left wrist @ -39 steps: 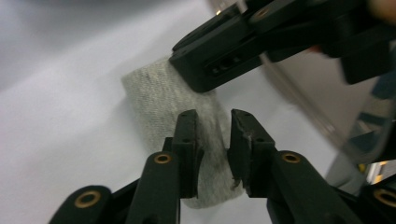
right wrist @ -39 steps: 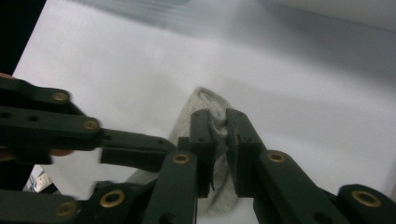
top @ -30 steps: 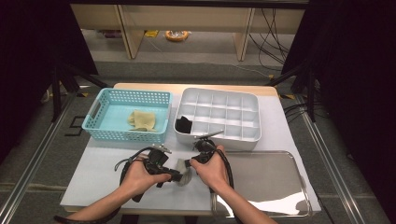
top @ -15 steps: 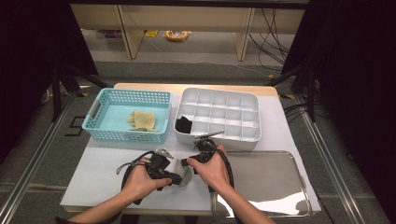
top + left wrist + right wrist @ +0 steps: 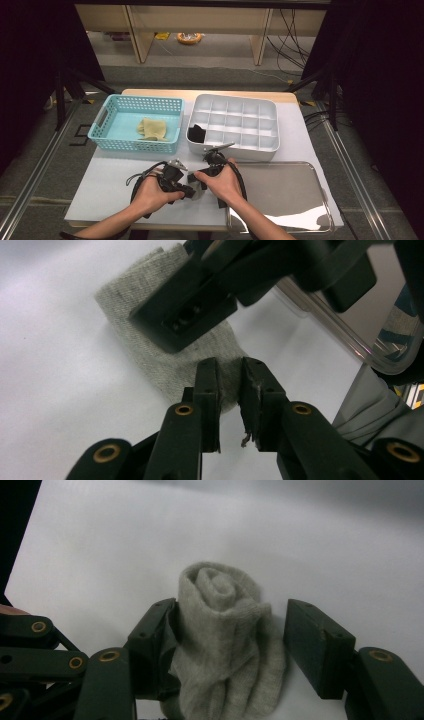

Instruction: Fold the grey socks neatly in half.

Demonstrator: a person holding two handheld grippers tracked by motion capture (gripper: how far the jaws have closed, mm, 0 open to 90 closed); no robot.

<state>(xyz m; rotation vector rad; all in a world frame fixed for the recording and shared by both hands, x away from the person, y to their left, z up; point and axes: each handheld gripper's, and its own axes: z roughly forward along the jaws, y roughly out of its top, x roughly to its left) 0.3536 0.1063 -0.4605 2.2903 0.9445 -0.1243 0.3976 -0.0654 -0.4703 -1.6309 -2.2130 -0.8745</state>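
Since a second before, the hands had hardly shifted, but the right gripper [image 5: 227, 645] had just been opening its jaws, and they stood apart with the sock [image 5: 225, 645] between them: the left pad lay against the knit, the right stood clear of it. The left gripper [image 5: 230, 390] was clamped on the sock's flat end, jaws nearly together on a fold. The sock, grey ribbed knit and soft, lay on the white table [image 5: 105, 180] near the front edge between both hands; its far end was rolled into a tight spiral. Just right of the hands lay a shiny metal tray [image 5: 295, 195], its rim close to the sock. Farther back stood a white divided box [image 5: 235, 125] with a black item [image 5: 197, 133] in one near-left compartment, and to its left a turquoise perforated basket [image 5: 135, 125] holding a crumpled tan cloth [image 5: 152, 128].
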